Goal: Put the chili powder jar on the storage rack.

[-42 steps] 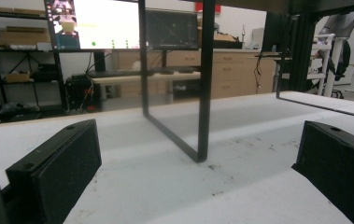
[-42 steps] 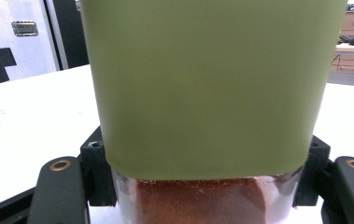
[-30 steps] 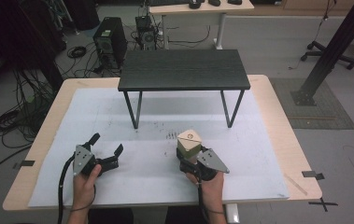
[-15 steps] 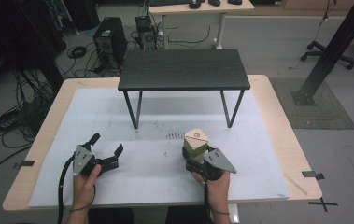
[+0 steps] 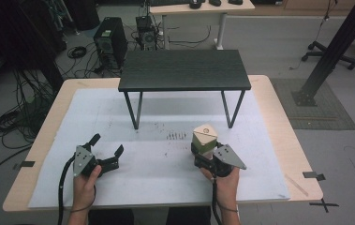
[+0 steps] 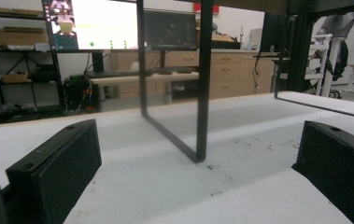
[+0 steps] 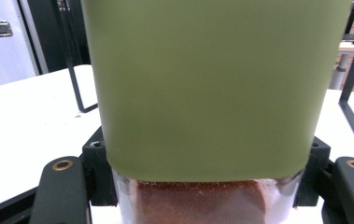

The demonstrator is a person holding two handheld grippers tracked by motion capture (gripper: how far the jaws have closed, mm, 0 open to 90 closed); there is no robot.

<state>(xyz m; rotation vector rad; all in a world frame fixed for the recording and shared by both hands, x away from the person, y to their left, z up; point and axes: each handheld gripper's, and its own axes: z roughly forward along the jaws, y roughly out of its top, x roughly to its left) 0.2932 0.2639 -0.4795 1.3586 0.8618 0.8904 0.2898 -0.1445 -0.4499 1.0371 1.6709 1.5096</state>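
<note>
Rightward along the table's [image 5: 278, 140] near edge the right gripper [image 5: 203, 157] has carried the jar [image 5: 205, 139], pinched upright; it could tip in that low grip. Left gripper [image 5: 106, 146] spread, idle

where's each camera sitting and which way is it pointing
High view: above the person's side, looking forward and down on the white table; both forearms, left gripper and right gripper show.
Left gripper view: low over the table, facing the black stand; its open jaws show.
Right gripper view: pressed up to the green-lidded jar; its jaws clamp the jar.
Shared: the stand and jar also appear from above.
</note>
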